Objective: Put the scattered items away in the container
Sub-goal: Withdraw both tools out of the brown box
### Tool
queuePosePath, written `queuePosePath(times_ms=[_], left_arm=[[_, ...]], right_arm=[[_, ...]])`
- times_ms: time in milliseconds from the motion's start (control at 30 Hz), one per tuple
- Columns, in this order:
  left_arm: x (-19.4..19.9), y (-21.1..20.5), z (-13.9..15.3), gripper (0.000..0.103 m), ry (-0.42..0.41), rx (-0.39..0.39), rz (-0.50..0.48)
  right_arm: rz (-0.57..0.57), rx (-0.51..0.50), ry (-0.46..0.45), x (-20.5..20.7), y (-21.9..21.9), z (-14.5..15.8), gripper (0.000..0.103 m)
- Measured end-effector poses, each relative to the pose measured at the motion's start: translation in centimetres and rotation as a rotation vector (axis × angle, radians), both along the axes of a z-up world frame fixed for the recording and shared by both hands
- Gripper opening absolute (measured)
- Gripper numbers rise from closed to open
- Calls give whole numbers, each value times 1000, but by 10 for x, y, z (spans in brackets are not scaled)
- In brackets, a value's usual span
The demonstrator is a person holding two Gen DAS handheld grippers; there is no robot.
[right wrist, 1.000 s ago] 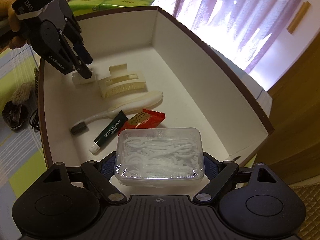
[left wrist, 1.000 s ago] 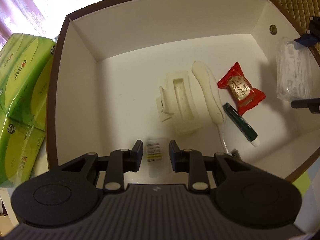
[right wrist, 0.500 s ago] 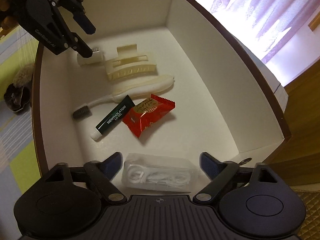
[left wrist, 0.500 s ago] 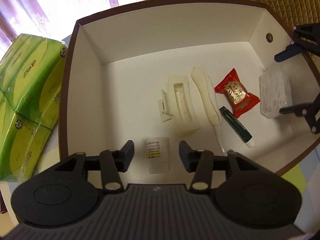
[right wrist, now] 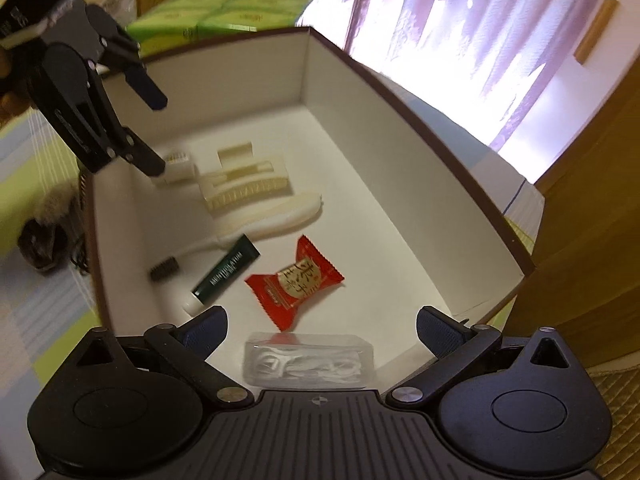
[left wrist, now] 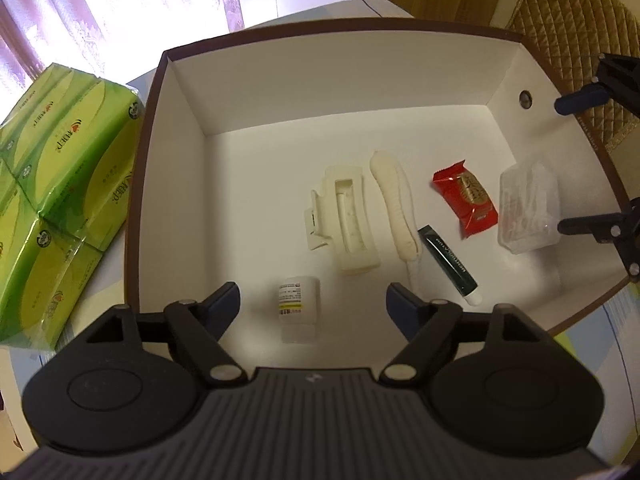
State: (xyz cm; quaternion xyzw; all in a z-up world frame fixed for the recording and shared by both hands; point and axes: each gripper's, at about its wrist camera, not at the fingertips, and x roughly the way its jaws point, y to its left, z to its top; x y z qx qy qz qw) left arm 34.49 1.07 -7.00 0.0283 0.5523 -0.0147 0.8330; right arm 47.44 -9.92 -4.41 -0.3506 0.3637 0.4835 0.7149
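A brown-rimmed white box holds a small white bottle, a cream hair clip, a cream-handled brush, a dark green tube, a red snack packet and a clear case of white floss picks. My left gripper is open above the bottle. My right gripper is open above the clear case. The packet, tube, brush and clip also show in the right wrist view.
Green tissue packs lie left of the box. A dark furry item lies outside the box on a checked cloth. A quilted chair back and wooden panel stand beyond the box. Curtains hang behind.
Both grippers opened, letting go of the bottle and the clear case, which now lie on the box floor. Both grippers have since risen and pulled back.
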Motion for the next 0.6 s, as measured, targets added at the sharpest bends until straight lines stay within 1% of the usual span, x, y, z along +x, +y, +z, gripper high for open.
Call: queuePosePath(times_ms=[267, 433, 600], left_arm=[[-14, -4, 12, 77, -15, 1, 2], [-28, -5, 23, 77, -35, -4, 4], [-45, -4, 39, 77, -77, -9, 20]], right_arm=[[-61, 42, 0, -19, -10, 12, 103], [-83, 94, -10, -35, -17, 24, 103], [-108, 123, -25, -57, -21, 33, 103]])
